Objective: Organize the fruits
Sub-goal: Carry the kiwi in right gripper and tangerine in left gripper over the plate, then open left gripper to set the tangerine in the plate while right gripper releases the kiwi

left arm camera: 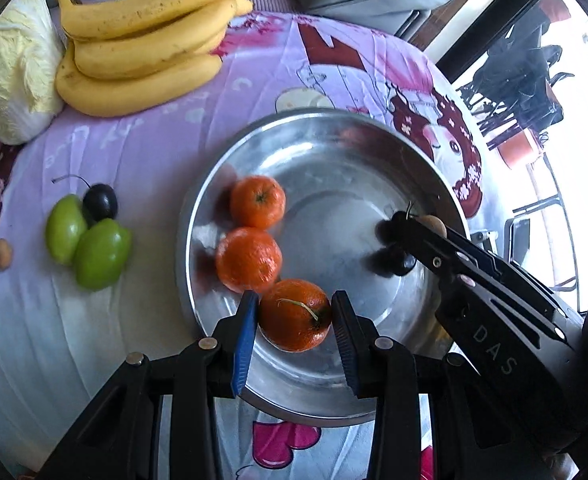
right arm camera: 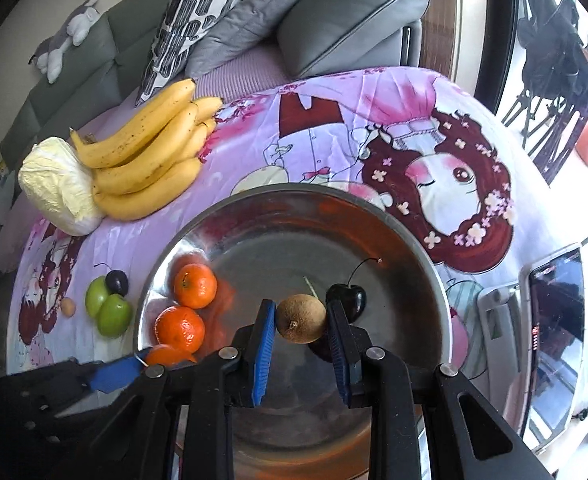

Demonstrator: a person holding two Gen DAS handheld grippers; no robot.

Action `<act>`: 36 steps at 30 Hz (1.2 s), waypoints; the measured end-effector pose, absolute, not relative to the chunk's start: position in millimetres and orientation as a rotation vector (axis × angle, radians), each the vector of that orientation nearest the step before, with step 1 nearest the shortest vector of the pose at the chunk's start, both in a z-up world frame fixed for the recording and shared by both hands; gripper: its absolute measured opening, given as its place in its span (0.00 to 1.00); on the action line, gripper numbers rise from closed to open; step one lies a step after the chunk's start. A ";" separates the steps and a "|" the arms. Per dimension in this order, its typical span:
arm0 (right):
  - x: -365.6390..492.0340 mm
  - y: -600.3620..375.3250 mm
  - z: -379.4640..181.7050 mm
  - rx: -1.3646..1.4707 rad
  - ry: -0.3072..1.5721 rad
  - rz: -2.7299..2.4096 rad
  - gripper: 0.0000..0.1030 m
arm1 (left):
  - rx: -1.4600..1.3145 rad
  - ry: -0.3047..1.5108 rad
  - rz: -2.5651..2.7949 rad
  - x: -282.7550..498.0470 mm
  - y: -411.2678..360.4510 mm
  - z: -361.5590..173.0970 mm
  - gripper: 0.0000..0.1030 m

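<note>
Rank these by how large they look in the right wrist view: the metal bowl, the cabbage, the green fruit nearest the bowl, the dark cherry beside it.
1. metal bowl
2. cabbage
3. green fruit
4. dark cherry
All lie at a similar distance, so the order is safe.

The big bowl (left arm camera: 326,136) is shiny metal, like a mirror. The tangerines (left arm camera: 257,201) have bumpy, glossy skin. The longan (right arm camera: 301,319) looks rough and dull. The cherry (right arm camera: 352,300) is smooth and shiny. The printed cloth (left arm camera: 133,136) is soft and wrinkly.
</note>
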State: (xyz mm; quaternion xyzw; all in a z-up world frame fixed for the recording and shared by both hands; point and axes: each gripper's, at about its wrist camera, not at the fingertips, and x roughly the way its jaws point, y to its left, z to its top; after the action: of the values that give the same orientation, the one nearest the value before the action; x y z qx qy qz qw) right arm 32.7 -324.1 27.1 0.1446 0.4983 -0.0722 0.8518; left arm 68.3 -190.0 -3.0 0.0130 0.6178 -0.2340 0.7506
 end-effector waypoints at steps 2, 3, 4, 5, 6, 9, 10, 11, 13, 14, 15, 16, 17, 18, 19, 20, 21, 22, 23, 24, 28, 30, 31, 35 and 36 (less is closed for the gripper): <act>33.1 -322.8 25.4 0.298 1.057 -0.151 0.28 | 0.031 1.356 -0.508 66.5 -190.5 -5.7 0.38; 33.4 -322.2 24.2 0.297 1.063 -0.148 0.28 | 0.031 1.359 -0.506 66.1 -190.4 -7.0 0.38; 33.7 -321.9 23.1 0.296 1.067 -0.148 0.28 | 0.030 1.363 -0.503 65.7 -189.6 -8.1 0.38; 34.0 -321.3 21.9 0.294 1.072 -0.148 0.28 | 0.030 1.365 -0.500 65.3 -189.1 -9.1 0.38; 34.4 -321.1 20.9 0.295 1.075 -0.147 0.28 | 0.030 1.367 -0.497 65.2 -189.1 -9.7 0.38; 35.7 -320.2 17.5 0.295 1.085 -0.142 0.28 | 0.032 1.372 -0.487 64.6 -188.3 -12.3 0.38; 36.3 -319.9 16.5 0.295 1.089 -0.141 0.28 | 0.032 1.375 -0.485 64.6 -188.4 -13.8 0.38; 36.5 -319.7 15.7 0.295 1.092 -0.140 0.28 | 0.031 1.379 -0.483 64.5 -188.4 -15.3 0.38; 37.2 -319.7 13.6 0.294 1.101 -0.141 0.28 | 0.032 1.385 -0.481 64.2 -188.0 -17.6 0.38; 37.6 -319.7 12.4 0.295 1.106 -0.140 0.28 | 0.033 1.387 -0.478 64.2 -187.6 -18.9 0.38; 38.2 -319.8 11.2 0.297 1.110 -0.141 0.28 | 0.034 1.389 -0.477 64.2 -187.6 -19.7 0.38; 38.7 -320.0 9.5 0.298 1.116 -0.141 0.28 | 0.035 1.391 -0.474 64.2 -187.7 -20.7 0.38; 38.9 -319.9 8.8 0.297 1.118 -0.142 0.28 | 0.035 1.393 -0.471 64.3 -187.7 -21.7 0.38; 39.0 -319.7 8.6 0.294 1.119 -0.143 0.28 | 0.035 1.394 -0.468 64.6 -188.0 -22.5 0.38; 38.9 -319.5 8.7 0.292 1.119 -0.144 0.28 | 0.034 1.394 -0.464 64.6 -188.0 -22.8 0.38; 38.8 -319.3 8.9 0.291 1.119 -0.143 0.28 | 0.036 1.393 -0.460 64.5 -187.9 -22.8 0.38; 38.8 -319.2 8.8 0.291 1.119 -0.144 0.28 | 0.038 1.390 -0.456 64.5 -188.1 -22.4 0.38; 38.9 -319.3 8.9 0.292 1.120 -0.145 0.28 | 0.041 1.386 -0.453 64.4 -188.1 -21.8 0.38; 39.0 -319.3 8.8 0.292 1.121 -0.146 0.28 | 0.040 1.385 -0.451 64.5 -187.8 -21.4 0.38; 39.1 -319.0 8.8 0.292 1.122 -0.147 0.28 | 0.037 1.386 -0.450 64.8 -187.2 -21.2 0.38; 39.3 -318.7 8.8 0.297 1.122 -0.148 0.28 | 0.032 1.388 -0.449 65.4 -184.7 -20.1 0.39; 38.9 -319.2 9.4 0.307 1.121 -0.146 0.29 | 0.031 1.388 -0.449 65.9 -183.5 -19.2 0.42; 38.7 -319.7 9.8 0.312 1.120 -0.147 0.30 | 0.031 1.386 -0.448 65.9 -182.7 -18.3 0.45; 36.9 -319.3 12.9 0.312 1.113 -0.155 0.32 | 0.027 1.377 -0.450 66.2 -179.8 -12.8 0.46; 36.4 -319.1 14.3 0.312 1.109 -0.155 0.33 | 0.025 1.375 -0.451 66.1 -179.4 -11.4 0.47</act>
State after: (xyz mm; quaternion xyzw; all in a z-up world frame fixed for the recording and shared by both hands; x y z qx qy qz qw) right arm 36.4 -319.1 14.3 0.1474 0.5239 -0.0732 0.8357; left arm 66.1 -179.4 -11.4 0.0115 0.6292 -0.2063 0.7493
